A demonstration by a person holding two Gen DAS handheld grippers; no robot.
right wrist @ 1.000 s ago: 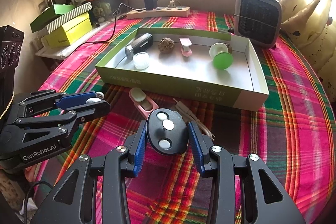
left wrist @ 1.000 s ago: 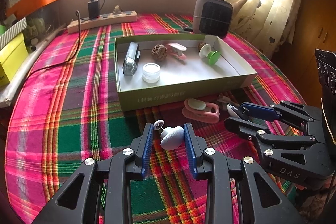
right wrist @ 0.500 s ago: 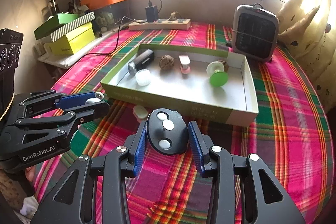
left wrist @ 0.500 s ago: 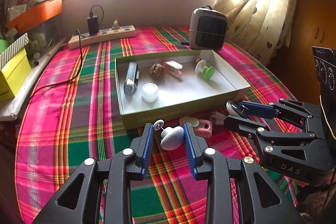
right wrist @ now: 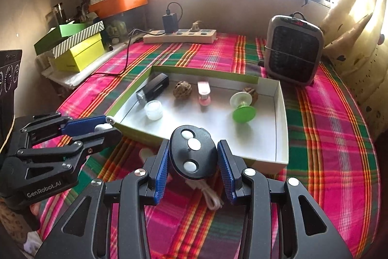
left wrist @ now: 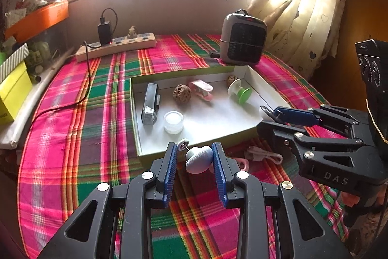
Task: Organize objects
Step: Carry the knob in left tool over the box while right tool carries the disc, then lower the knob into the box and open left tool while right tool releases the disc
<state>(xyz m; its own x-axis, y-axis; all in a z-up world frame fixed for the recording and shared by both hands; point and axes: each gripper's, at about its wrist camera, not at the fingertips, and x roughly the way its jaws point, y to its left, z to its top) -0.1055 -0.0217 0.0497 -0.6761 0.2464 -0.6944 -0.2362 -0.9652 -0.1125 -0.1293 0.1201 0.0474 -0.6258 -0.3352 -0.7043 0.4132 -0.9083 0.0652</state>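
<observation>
Both tools have risen toward the shallow green-sided cardboard tray [left wrist: 135, 113]. The left tool [left wrist: 195, 159] still clamps the pale blue egg-shaped gadget [left wrist: 198, 160]; the right tool [right wrist: 192, 157] still grips the black oval three-button remote [right wrist: 192, 153], above the tray's near edge.

Pale blue-grey egg-shaped piece [left wrist: 198, 160] with a small white wheel on a thin stem, pinched between blue pads, held above the plaid cloth just short of the box's near wall. Black oval gadget [right wrist: 192, 152] with three white buttons, face up, also clamped, above the near edge of the box. Shallow green box [right wrist: 280, 103], white inside, open top, holds: black rectangular device [right wrist: 153, 90] lying flat, clear round jar [right wrist: 153, 109], brown walnut-like ball [right wrist: 182, 89], pink clip [right wrist: 203, 93], green-and-white spool [right wrist: 241, 105] tipped over. Pink clip [left wrist: 242, 164] and coiled white cable [left wrist: 264, 155] lie on the cloth outside the box.
</observation>
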